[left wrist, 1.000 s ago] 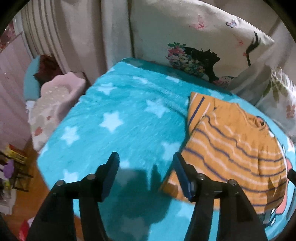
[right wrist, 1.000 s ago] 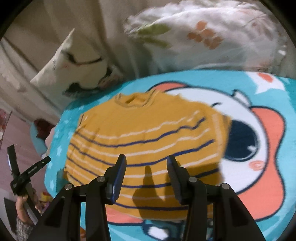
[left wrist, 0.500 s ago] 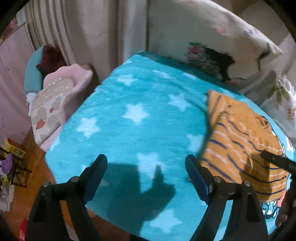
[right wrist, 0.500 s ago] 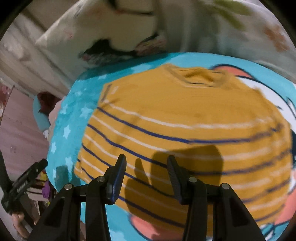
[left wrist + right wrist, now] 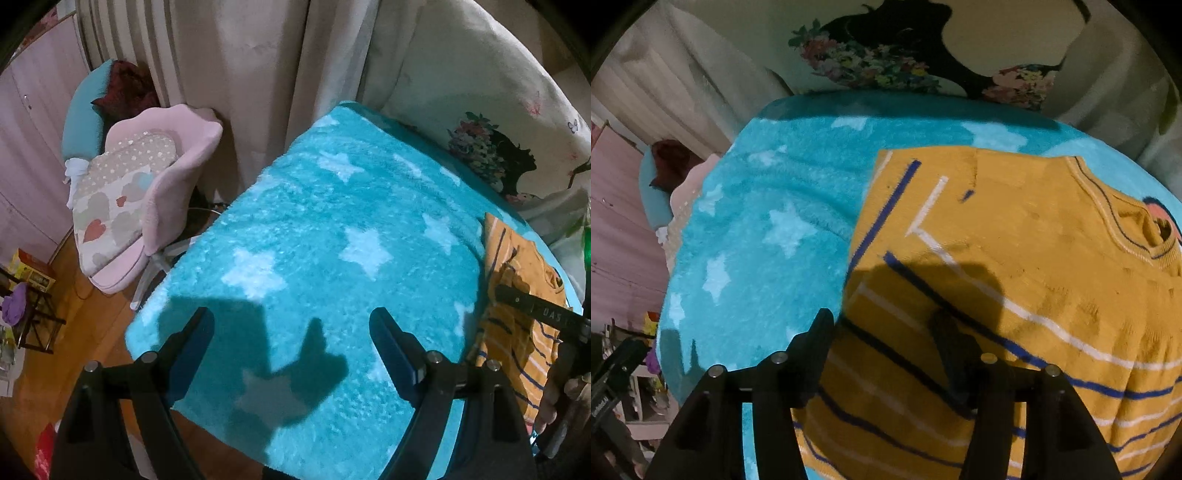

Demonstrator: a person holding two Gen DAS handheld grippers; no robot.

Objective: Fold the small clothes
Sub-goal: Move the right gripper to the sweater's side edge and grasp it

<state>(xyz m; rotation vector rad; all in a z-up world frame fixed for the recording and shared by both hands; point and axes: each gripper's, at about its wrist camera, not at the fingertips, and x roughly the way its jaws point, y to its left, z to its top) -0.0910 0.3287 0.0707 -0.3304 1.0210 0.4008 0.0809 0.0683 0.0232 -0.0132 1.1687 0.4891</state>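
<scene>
On the blanket point(image 5: 768, 206), the sweater point(image 5: 1015, 258) lies flat directly beneath the right hand-held gripper point(image 5: 882, 328), jaws open over its left edge; the left hand-held gripper point(image 5: 291, 328), open and empty, hovers well left of the sweater point(image 5: 517, 295).

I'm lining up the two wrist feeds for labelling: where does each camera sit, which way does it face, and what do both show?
Left wrist: sits behind the open left gripper, looking across the turquoise star-patterned fleece blanket toward beige curtains and a pink padded chair; the other gripper's arm and fingers show at right.
Right wrist: sits behind the open right gripper, looking down at the mustard-yellow sweater with blue and white stripes.
Shared: blanket, sweater, floral printed pillow, chair.
</scene>
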